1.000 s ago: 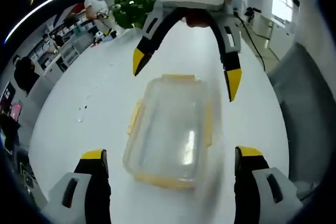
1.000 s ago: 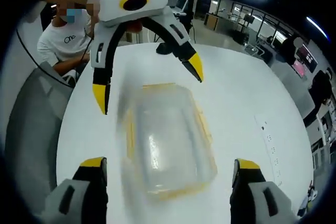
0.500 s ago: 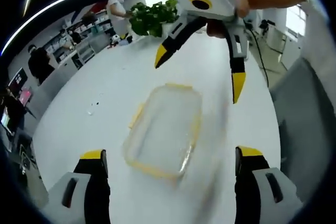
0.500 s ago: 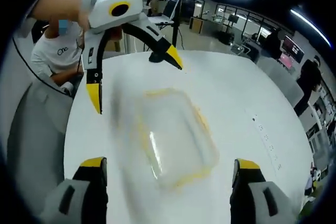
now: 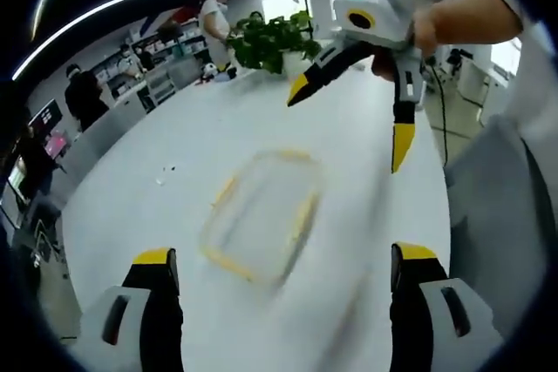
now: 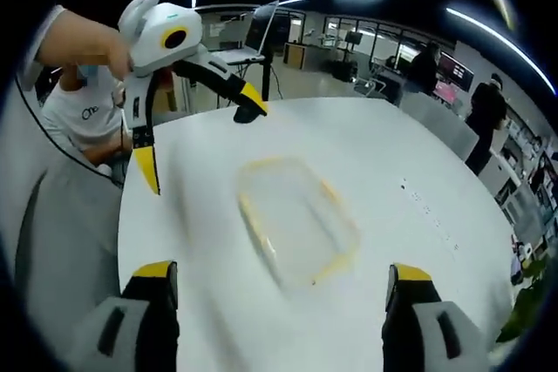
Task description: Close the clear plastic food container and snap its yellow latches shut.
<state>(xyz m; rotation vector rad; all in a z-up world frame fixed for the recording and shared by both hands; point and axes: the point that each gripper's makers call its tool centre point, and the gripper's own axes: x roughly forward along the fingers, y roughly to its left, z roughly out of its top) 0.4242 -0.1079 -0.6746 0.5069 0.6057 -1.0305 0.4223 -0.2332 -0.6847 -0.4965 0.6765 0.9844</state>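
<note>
The clear plastic food container (image 5: pixel 260 226) is seen lying flat on the white table (image 5: pixel 157 141), roughly mid-table, w/ its yellow latches (image 5: pixel 302 213) showing as blurred streaks along the edges; in the right gripper view the same container (image 6: pixel 296 219) sits between the near jaws and the far edge of the table. Both views are smeared by motion, so whether the lid is fully seated or any latch is snapped cannot be told. The left gripper (image 5: pixel 278 263) is held wide open w/ nothing between its jaws, well above and apart from the container; it is also seen from the other side (image 6: pixel 193 142), jaws spread, empty. The right gripper (image 6: pixel 279 272) is likewise spread wide and empty, and it is seen in the left gripper view (image 5: pixel 349 128) raised over the far end of the table, gripped by a hand (image 5: pixel 453 23). The main risk is judged to be approach error: both tools are well apart from the box, and a fast descent could land a jaw on the lid centre instead of a latch, so the lid gets bowed or the box is skidded across the smooth top (nothing is bracing it). A latch pressed from one side only could tip the container or leave the opposite edge unseated. A potted plant (image 5: pixel 270 39) stands at the far rim, clear of the work.
</note>
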